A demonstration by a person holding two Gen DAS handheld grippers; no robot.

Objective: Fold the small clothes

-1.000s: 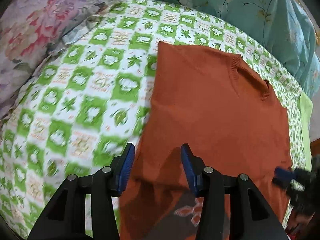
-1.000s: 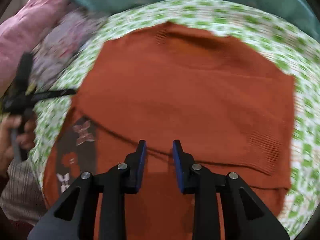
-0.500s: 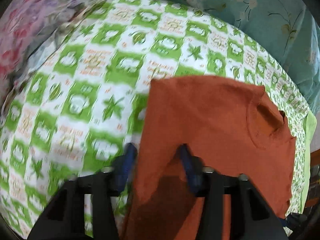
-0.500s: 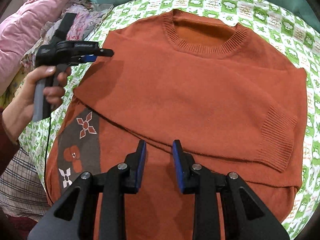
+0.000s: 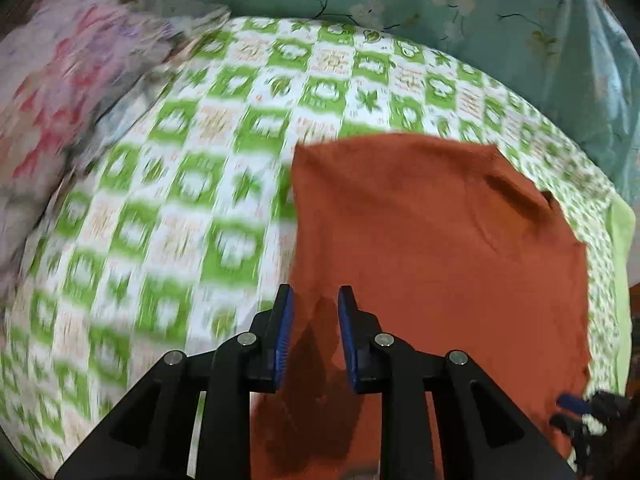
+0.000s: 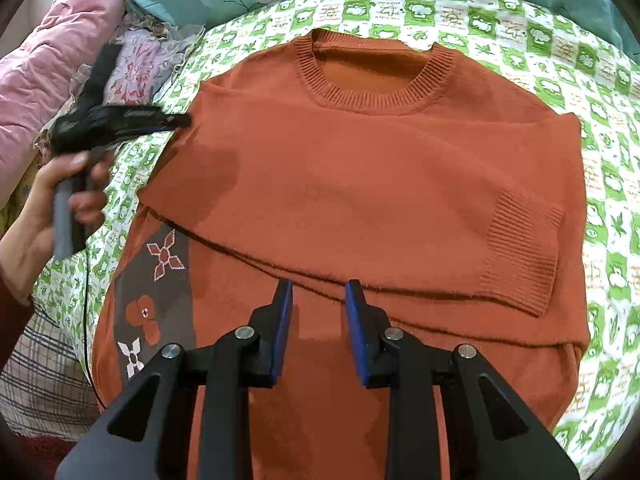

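An orange knit sweater (image 6: 360,184) lies flat on a bed covered by a green-and-white checked sheet (image 6: 520,16), its ribbed neckline toward twelve o'clock in the right wrist view. One sleeve is already folded across the chest, its ribbed cuff (image 6: 520,252) resting at about three o'clock. A dark patch with flower motifs (image 6: 156,288) shows near the hem at eight o'clock.

The left gripper (image 5: 312,336) is at the sweater's side edge, at nine o'clock in the right wrist view. Its jaws are narrow, and a ridge of orange fabric rises between the blue pads; it appears pinched. The right gripper (image 6: 318,328) hovers above the lower body at six o'clock, its jaws partly apart and holding nothing.

The knit looks soft, light and limp, likely to sag and stretch if lifted by one point. Firmer holds would be the shoulder seam, side edge or ribbed hem.
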